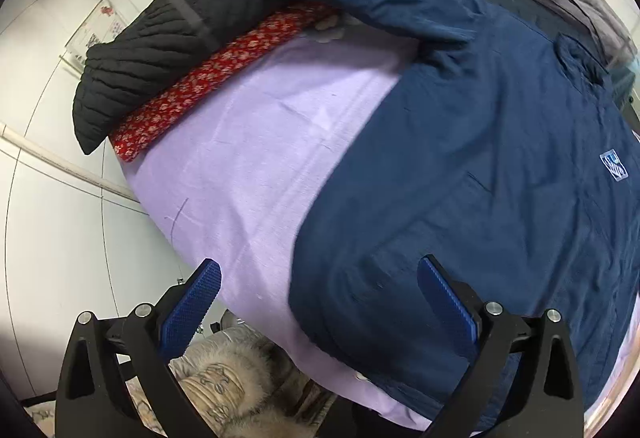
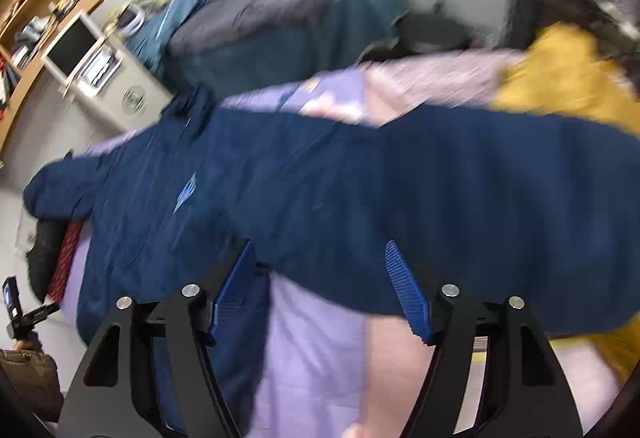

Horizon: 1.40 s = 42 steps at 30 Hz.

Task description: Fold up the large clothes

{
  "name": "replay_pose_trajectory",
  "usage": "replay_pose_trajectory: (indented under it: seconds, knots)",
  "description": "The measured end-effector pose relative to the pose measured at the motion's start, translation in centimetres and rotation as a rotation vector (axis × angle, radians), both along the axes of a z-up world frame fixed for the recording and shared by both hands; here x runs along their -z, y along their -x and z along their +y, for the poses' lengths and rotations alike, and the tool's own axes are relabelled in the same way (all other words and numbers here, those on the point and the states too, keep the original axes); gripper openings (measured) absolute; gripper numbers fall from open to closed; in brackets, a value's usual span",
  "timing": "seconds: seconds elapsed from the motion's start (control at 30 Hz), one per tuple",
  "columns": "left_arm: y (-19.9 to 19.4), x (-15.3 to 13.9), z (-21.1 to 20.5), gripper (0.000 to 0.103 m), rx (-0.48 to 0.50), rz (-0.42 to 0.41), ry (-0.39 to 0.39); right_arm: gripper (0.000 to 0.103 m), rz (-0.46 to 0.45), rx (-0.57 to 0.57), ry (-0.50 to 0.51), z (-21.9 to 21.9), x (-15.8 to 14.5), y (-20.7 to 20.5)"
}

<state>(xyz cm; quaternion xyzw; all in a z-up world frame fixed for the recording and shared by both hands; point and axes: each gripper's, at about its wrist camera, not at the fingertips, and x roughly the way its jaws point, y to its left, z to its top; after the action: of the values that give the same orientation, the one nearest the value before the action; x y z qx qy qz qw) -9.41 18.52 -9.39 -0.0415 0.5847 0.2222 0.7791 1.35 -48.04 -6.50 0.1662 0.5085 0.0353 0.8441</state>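
Left wrist: both tools gape wide; black coat [image 1: 132, 66], red cloth [image 1: 216, 78] flank navy jacket [image 1: 480, 158].

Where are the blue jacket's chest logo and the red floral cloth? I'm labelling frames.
chest logo [image 1: 614, 166], left wrist view, centre of the patch.
red floral cloth [image 1: 208, 78], left wrist view, middle of the strip.

A red floral cloth [image 1: 208, 78] lies beside a black quilted jacket [image 1: 140, 54].
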Motion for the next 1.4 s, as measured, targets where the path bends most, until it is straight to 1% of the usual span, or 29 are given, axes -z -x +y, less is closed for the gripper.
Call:
replay_pose_trajectory:
  seconds: [0.1,0.17,0.23,0.27,0.3,0.33,0.37,0.43,0.5,0.6,0.7,0.73,0.83,0.9,1.0,1.03,1.07,1.1,1.13,1.17,1.2,1.23,1.27,1.3,1.37,1.4]
  knots:
    - [0.7,-0.4,-1.4,0.097,0.034,-0.003,-0.012,0.064,0.056,-0.031,-0.048,1.8,2.5,-1.6]
    - [1.6,-0.3,-1.8,0.097,0.044,0.003,-0.009,0.064,0.080,-0.068,-0.089,3.7,3.5,-1.4]
    - [2.6,-0.1,-1.5,0.097,0.044,0.011,0.006,0.064,0.110,-0.115,-0.146,5.9,4.9,-0.7]
    - [3.2,0.1,-1.3,0.097,0.044,0.017,0.014,0.064,0.130,-0.161,-0.171,7.5,5.8,-0.1]
    - [4.0,0.5,-0.9,0.097,0.044,0.023,0.023,0.064,0.141,-0.188,-0.177,8.6,6.5,0.2]
    - [4.6,0.9,-0.4,0.097,0.043,0.032,0.032,0.064,0.168,-0.237,-0.190,10.4,7.5,1.4]
    - [5.2,1.4,0.2,0.097,0.041,0.044,0.042,0.064,0.192,-0.261,-0.205,11.6,8.4,2.4]
    - [6.6,2.8,1.9,0.097,0.024,0.073,0.069,0.064,0.252,-0.286,-0.243,13.0,10.4,4.8]
    - [7.4,4.1,3.6,0.097,0.011,0.096,0.077,0.064,0.305,-0.262,-0.278,13.5,12.0,7.3]
    - [7.3,5.8,5.5,0.097,0.008,0.115,0.095,0.064,0.337,-0.213,-0.296,13.3,13.4,10.2]
    - [6.1,7.1,7.0,0.097,0.040,0.107,0.125,0.064,0.377,-0.188,-0.357,13.6,14.3,12.8]
    - [5.6,7.7,7.3,0.097,0.058,0.106,0.136,0.064,0.384,-0.178,-0.399,14.0,14.6,13.7]
    - [3.9,9.6,7.8,0.097,0.118,0.105,0.185,0.064,0.372,-0.123,-0.459,14.9,15.2,15.1]
    - [2.7,10.7,7.7,0.097,0.160,0.115,0.191,0.064,0.364,-0.104,-0.452,15.2,15.0,15.2]
    - [1.5,11.4,7.1,0.096,0.223,0.101,0.201,0.064,0.356,-0.105,-0.378,16.4,13.8,15.0]
    - [1.1,11.5,6.9,0.094,0.240,0.092,0.212,0.064,0.352,-0.103,-0.371,16.7,13.5,15.1]
    - [0.6,11.4,6.7,0.087,0.259,0.079,0.233,0.063,0.354,-0.094,-0.365,16.8,13.5,15.1]
    - [0.3,11.4,6.6,0.081,0.270,0.070,0.257,0.050,0.358,-0.081,-0.364,16.6,13.5,15.2]
    - [0.0,11.4,6.4,0.067,0.279,0.064,0.290,0.039,0.374,-0.053,-0.368,16.6,13.9,15.3]
    - [-0.4,11.5,5.9,0.050,0.287,0.063,0.320,0.020,0.393,-0.031,-0.360,16.6,14.1,15.5]
    - [-0.7,11.4,5.4,0.041,0.303,0.066,0.353,0.016,0.402,-0.016,-0.352,16.4,14.0,15.7]
    - [-1.0,11.1,4.8,0.030,0.325,0.071,0.369,0.015,0.384,-0.011,-0.369,16.5,13.4,15.8]
    - [-1.1,10.5,4.1,0.026,0.347,0.074,0.342,0.013,0.362,-0.011,-0.392,16.5,12.6,16.1]
    - [-1.1,9.8,3.7,0.024,0.375,0.066,0.335,0.012,0.339,-0.011,-0.411,16.7,11.2,16.3]
    - [-0.8,7.2,3.4,0.022,0.415,0.021,0.375,0.011,0.310,-0.015,-0.448,16.8,8.9,16.9]
    - [-0.5,5.3,3.8,0.022,0.424,-0.014,0.410,0.011,0.298,-0.011,-0.466,16.7,7.5,17.3]
